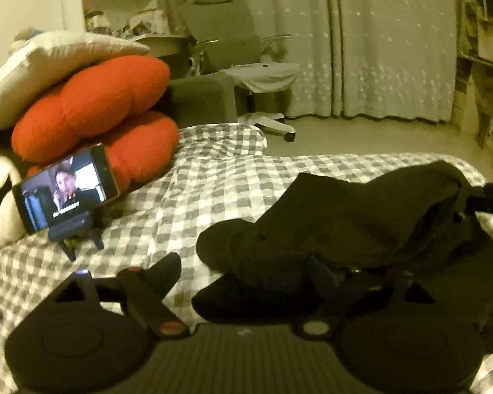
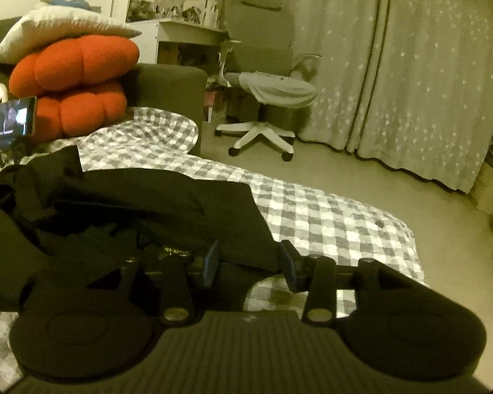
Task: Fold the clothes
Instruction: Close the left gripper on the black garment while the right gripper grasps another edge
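Left gripper: jaws spread wide; left finger bare over the bedding, right finger lost in dark cloth; nothing pinched.
Phone on stand: far left, propped against the red cushions; not involved.
Black garment: bunched heap on the checked bedspread; lies ahead and to the right of the left gripper, its rounded end nearest that tool.
Long axis: runs roughly left to right across the bed, between the two tools.
Right gripper: jaws part-open, blue pads straddling the garment's near right corner; whether the pads press the cloth, cannot tell.
Nearer hand: right hand sits at the corner; left must reach rightward.
Office chair: on the floor beyond the bed.
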A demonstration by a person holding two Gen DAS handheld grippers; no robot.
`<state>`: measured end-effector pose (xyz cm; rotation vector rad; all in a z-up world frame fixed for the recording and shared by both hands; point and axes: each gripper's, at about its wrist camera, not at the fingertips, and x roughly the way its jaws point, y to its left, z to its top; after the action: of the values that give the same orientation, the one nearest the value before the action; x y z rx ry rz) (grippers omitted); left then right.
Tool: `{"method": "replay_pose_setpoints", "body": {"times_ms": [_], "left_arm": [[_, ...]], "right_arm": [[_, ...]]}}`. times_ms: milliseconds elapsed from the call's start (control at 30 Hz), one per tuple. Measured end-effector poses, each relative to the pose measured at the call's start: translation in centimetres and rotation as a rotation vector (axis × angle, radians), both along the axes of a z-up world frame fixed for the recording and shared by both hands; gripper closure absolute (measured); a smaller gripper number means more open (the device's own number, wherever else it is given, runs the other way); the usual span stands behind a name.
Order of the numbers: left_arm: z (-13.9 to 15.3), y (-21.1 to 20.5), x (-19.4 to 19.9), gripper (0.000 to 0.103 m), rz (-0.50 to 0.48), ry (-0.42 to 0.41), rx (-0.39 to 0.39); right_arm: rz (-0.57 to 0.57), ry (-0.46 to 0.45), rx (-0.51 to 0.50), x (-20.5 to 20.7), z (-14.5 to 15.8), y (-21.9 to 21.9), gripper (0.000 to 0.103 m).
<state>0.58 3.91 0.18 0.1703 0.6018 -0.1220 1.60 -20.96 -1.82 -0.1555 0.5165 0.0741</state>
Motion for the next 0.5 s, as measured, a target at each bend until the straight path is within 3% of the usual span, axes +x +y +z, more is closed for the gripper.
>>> {"method": "replay_pose_setpoints", "body": {"times_ms": [67,133,167,200,267,433,500], "left_arm": [[0.1,-0.1,0.0,0.019,-0.016,-0.007,0.001],[0.1,0.0,-0.1,0.044,-0.029,-0.023,0.004],[0.1,0.1,0.0,0.070,-0.029,-0.018,-0.001],[0.1,0.4,0.2,0.087,-0.029,-0.013,-0.007],[0.1,0.9,0.4,0.099,-0.030,-0.010,-0.025],[0.6,2.6,0.7,0.101,-0.004,-0.043,-0.064],[0.8,2.9,0.6,0.097,-0.035,-0.036,-0.087]], "right_arm": [[0.012,-0.011,0.000,-0.1,0.1,0.1,0.083],[0.015,-0.033,0.006,-0.1,0.4,0.3,0.088],[0.016,-0.048,0.013,-0.1,0.8,0.3,0.089],[0.011,-0.067,0.028,-0.1,1.2,0.3,0.089],[0.000,-0.109,0.059,0.0,2.2,0.0,0.090],[-0.016,-0.183,0.107,1.0,4.5,-0.6,0.091],[-0.022,-0.189,0.148,1.9,5.3,-1.1,0.091]]}}
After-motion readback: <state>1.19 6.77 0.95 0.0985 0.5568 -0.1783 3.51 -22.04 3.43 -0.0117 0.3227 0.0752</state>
